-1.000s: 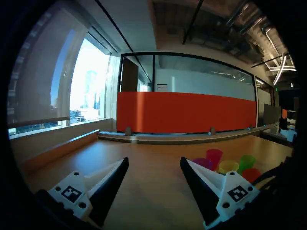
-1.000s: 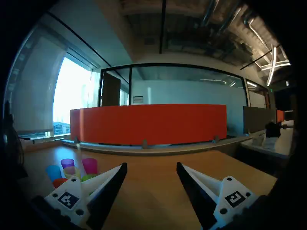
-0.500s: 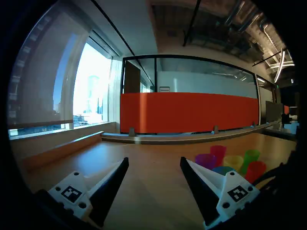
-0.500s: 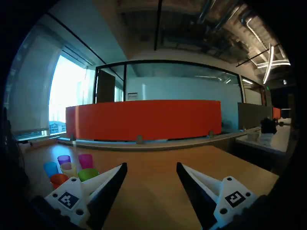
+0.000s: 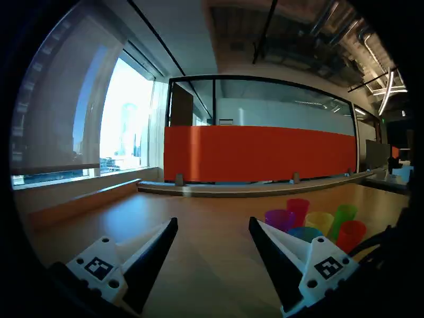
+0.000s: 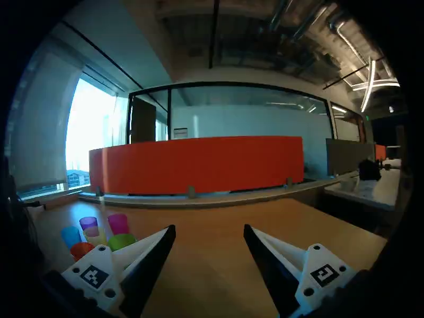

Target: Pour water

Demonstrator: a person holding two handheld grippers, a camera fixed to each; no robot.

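While both grippers hang low over the wooden table [image 5: 212,265], neither one is holding anything. The left gripper [image 5: 212,219] has its fingers spread wide apart with just bare tabletop in the gap. The right gripper [image 6: 209,227] is the same deal: fingers well apart, only wood between them.

The cups [image 5: 319,221] are standing in a tight bunch on the table. In the left gripper view they're off to the right, just past the right-hand finger. There's a purple cup [image 5: 278,217], pink cup [image 5: 298,205], green cup [image 5: 344,212] and orange cup [image 5: 351,233], plus a blue cup [image 5: 305,233] peeking over the finger's edge. In the right gripper view the cups [image 6: 117,222] land on the left side instead, beyond the left-hand finger, and the blue one stands clear at the outer edge. Can't tell if any of them has water in it.

As for the differences, the left gripper view gets a big bright window [image 5: 124,132] with city buildings outside and a wooden ledge [image 5: 79,209] running along the table's left side. The right gripper view gets a neighbouring desk [image 6: 371,191] on the right with a dark object [image 6: 368,169] on it, too small to make out. Both look at the orange partition [image 5: 259,153] with glass above it.
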